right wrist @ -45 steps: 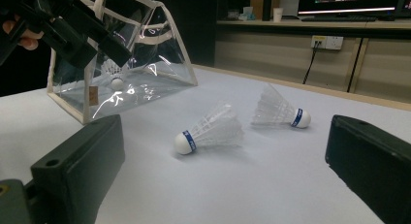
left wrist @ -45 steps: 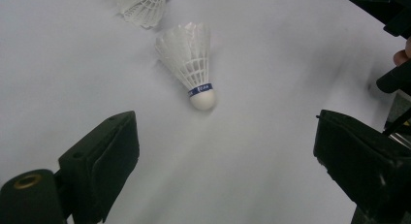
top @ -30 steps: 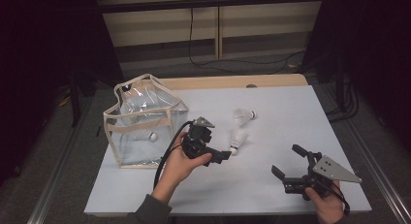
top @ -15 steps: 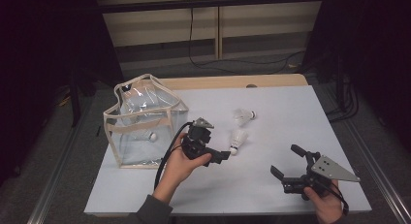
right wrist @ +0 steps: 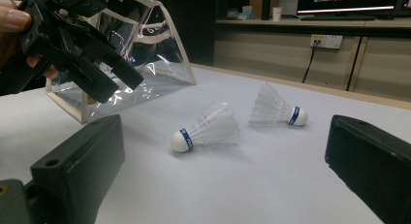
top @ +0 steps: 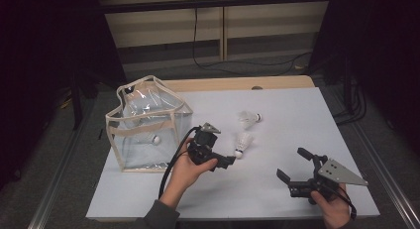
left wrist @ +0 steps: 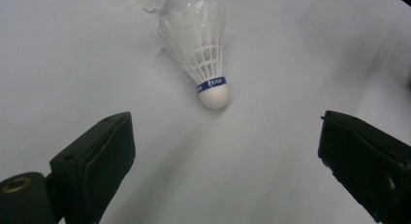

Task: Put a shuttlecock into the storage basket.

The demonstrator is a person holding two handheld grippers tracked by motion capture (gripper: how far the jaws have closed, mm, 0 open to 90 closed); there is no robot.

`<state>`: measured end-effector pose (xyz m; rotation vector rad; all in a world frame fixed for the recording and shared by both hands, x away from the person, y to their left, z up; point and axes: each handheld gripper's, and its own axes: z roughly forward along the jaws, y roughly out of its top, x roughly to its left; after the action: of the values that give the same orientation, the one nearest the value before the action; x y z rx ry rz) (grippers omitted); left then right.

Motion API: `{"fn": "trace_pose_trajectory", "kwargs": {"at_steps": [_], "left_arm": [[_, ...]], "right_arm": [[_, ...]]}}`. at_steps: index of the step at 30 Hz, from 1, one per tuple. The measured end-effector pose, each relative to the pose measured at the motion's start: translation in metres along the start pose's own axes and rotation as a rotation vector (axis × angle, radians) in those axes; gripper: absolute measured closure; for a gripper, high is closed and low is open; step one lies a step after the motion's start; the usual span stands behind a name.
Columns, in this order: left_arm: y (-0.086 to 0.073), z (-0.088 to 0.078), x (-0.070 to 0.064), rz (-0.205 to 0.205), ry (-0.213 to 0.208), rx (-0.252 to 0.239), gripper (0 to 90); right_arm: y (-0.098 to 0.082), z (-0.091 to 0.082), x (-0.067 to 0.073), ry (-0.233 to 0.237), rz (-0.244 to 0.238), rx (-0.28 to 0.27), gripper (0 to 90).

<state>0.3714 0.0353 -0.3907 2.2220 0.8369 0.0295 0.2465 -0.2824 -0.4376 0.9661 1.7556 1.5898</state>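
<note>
Table: white top, everything placed rel. to the clear bag, which stands open-topped at the table's left side. One shuttlecock seen through the bag's wall, prob. already inside.

Left gripper: just right of the bag, held low over the table, jaws spread wide, nothing in them. In the left gripper view the near shuttlecock lies straight ahead between the jaw lines, cork end toward the gripper, feathers away, not yet between the pads.

Right gripper: well right of the bag, near the table's front edge, jaws wide apart, empty, idle by the look of it.

Near shuttlecock: right of the bag, just beyond left gripper's tips. Far shuttlecock: a bit further back and right, apart from the near one.

Step in hand, as I read it: pick up near shuttlecock w/ left gripper, for the bag.

To do well:
- push fwd till the cork sits between the pads, not short of them
- pinch at cork/blue band; feathers crush easily
- keep lower jaw skimming the table so the cork doesn't roll off
- close slow, lift clear, then over the bag's open top.
</note>
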Motion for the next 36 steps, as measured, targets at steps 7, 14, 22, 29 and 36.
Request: {"fn": "trace_pose_trajectory", "kwargs": {"at_steps": [7, 14, 22, 29, 36], "left_arm": [[-0.001, 0.006, 0.002, -0.020, 0.000, -0.039, 6.1], [-0.003, 0.014, 0.003, -0.009, 0.007, -0.038, 6.1], [-0.003, 0.023, 0.003, -0.017, 0.034, -0.046, 6.7], [-0.003, 0.028, 0.003, -0.020, 0.042, -0.042, 7.2], [-0.002, 0.034, 0.003, -0.017, 0.045, -0.050, 7.8]], "right_arm": [[0.000, 0.000, 0.000, 0.001, -0.003, 0.000, 0.3], [0.001, -0.001, 0.000, 0.003, 0.000, -0.004, 0.3], [0.000, 0.000, 0.000, -0.001, -0.005, 0.001, 0.3], [0.000, 0.000, 0.000, -0.001, -0.003, -0.001, 0.3], [0.000, 0.000, 0.000, 0.003, -0.001, 0.002, 0.3]]}}
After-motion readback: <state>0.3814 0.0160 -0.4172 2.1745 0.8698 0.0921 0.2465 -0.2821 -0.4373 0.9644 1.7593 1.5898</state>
